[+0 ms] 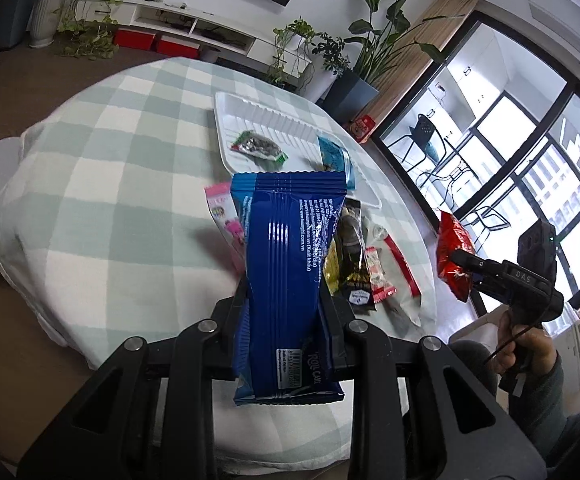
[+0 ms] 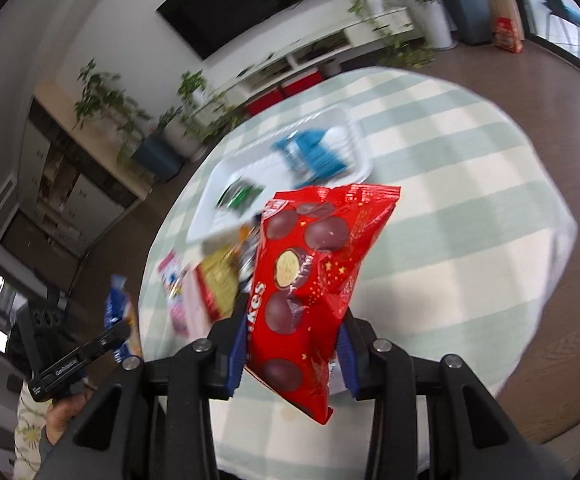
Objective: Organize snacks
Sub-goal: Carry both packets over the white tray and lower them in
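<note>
Left gripper [image 1: 283, 300] pinches a blue roll-cake packet [image 1: 287, 280], lifted above the table's near edge. Right gripper [image 2: 292, 344] clamps a red chocolate-biscuit bag [image 2: 314, 280], also aloft. Farther: loose snack packets [image 1: 360, 268], then the white tray [image 1: 245, 116] carrying a green-edged packet [image 1: 258, 147].

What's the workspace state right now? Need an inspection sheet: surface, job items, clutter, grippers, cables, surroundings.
Surface: round table with green-white checked cloth.
Job's things: white tray holds a green-edged packet and a light blue packet; loose snack pile and pink packet lie on the cloth near it.
Clutter: nothing seen beyond the snacks.
Grippers: left gripper shut on blue roll-cake pack; right gripper shut on red biscuit bag; both held above the table.
Cables: thin black lead at right handle.
Surroundings: potted plants, wall screen, white low cabinet, large windows.
</note>
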Action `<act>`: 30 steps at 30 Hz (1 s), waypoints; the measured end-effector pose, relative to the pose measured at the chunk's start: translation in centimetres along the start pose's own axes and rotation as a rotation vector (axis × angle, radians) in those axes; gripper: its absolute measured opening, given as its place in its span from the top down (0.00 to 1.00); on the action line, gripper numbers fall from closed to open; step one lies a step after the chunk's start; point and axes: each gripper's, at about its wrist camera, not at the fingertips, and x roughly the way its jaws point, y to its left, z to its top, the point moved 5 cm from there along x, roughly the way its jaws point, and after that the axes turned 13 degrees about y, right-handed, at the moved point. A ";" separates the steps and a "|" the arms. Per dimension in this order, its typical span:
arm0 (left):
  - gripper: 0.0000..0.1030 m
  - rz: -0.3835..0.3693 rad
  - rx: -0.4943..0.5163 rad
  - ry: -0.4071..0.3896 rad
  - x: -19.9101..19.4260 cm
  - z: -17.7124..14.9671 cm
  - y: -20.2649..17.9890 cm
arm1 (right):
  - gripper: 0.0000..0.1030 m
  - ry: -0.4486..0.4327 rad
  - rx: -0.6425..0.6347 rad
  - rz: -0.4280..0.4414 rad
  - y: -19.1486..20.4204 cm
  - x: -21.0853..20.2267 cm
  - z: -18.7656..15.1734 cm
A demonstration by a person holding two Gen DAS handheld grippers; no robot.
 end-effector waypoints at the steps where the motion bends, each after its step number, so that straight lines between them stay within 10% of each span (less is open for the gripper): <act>1: 0.76 0.016 0.006 -0.008 -0.5 0.9 0.2 | 0.60 -0.022 0.016 -0.011 -1.0 -0.9 0.8; 13: 0.76 0.137 0.154 -0.045 -2.6 16.7 -1.8 | 0.60 -0.187 -0.053 -0.083 -2.0 -6.3 12.7; 21: 0.76 0.180 0.210 0.096 5.0 24.1 -4.2 | 0.60 -0.053 -0.211 0.028 5.0 1.3 18.2; 30: 0.76 0.183 0.142 0.196 13.4 25.4 -1.1 | 0.60 0.098 -0.266 0.007 7.1 10.4 19.9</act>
